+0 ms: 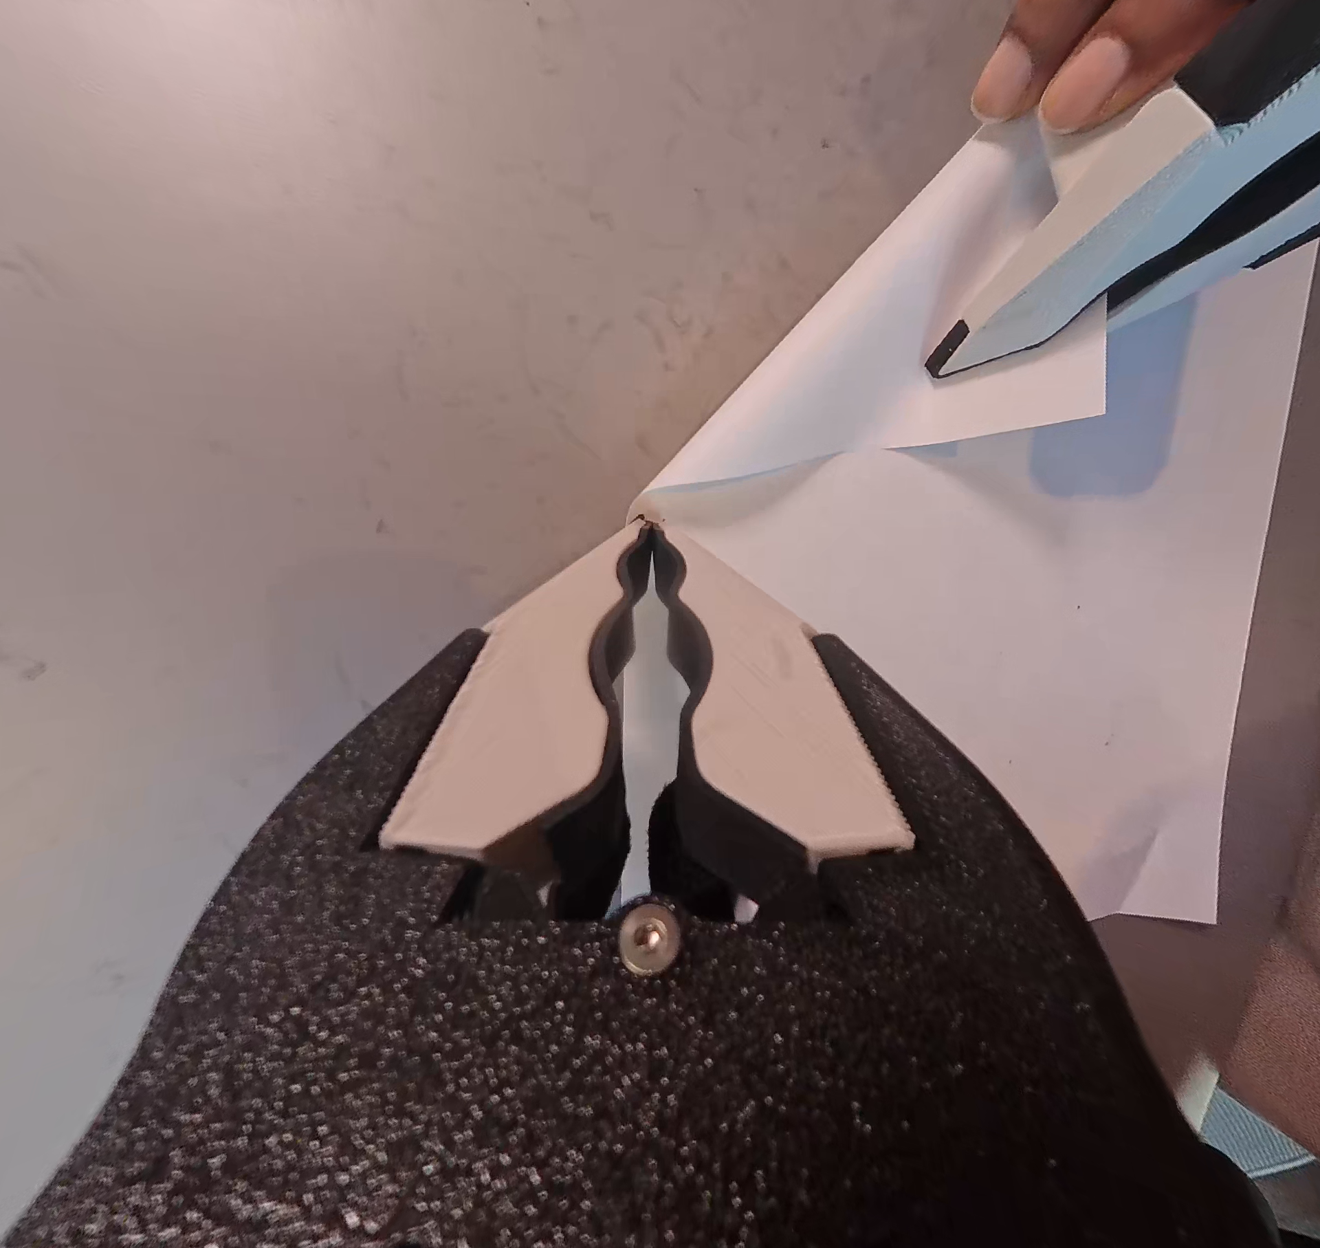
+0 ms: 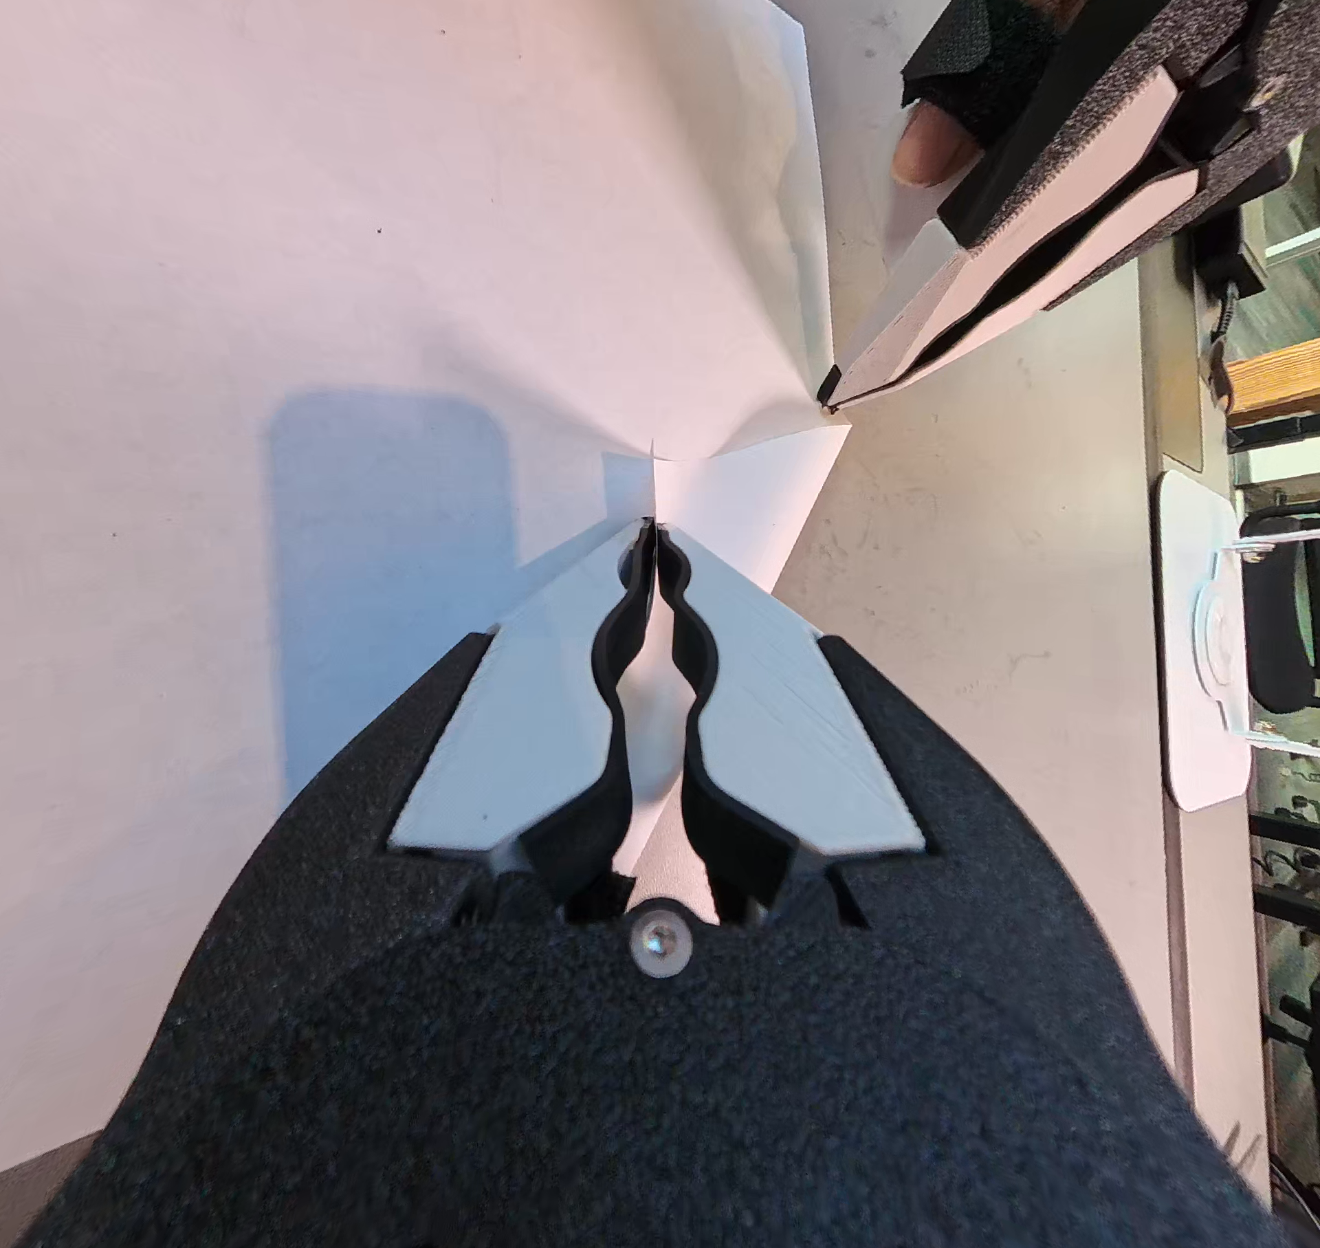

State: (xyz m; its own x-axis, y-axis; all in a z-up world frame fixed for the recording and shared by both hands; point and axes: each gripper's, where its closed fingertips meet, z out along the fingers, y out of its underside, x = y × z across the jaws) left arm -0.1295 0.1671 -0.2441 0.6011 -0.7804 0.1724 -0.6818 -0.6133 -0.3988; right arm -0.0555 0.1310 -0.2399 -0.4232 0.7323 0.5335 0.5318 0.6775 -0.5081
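A white sheet of paper (image 1: 928, 642) lies on a beige table, with one corner folded over as a flap (image 1: 928, 371). My left gripper (image 1: 646, 526) is shut, its tips pinching the paper at the end of the fold on the sheet's edge. It also shows in the right wrist view (image 2: 832, 396). My right gripper (image 2: 653, 522) is shut on the paper (image 2: 357, 213), holding the flap a little above the sheet. It also shows in the left wrist view (image 1: 946, 356). A person's hand fingers (image 1: 1071, 49) rest by the flap's top edge.
The beige table top (image 1: 357, 285) spreads to the left of the sheet. In the right wrist view the table's edge (image 2: 1161, 571) runs down the right side, with a white mounting plate (image 2: 1200, 642) on it. Dark chairs (image 2: 1278, 613) stand beyond it. Left tips to right tips: about 9 centimeters. My right tips are about 45 centimeters from the white mounting plate (image 2: 1200, 642), my left tips only 35 centimeters.
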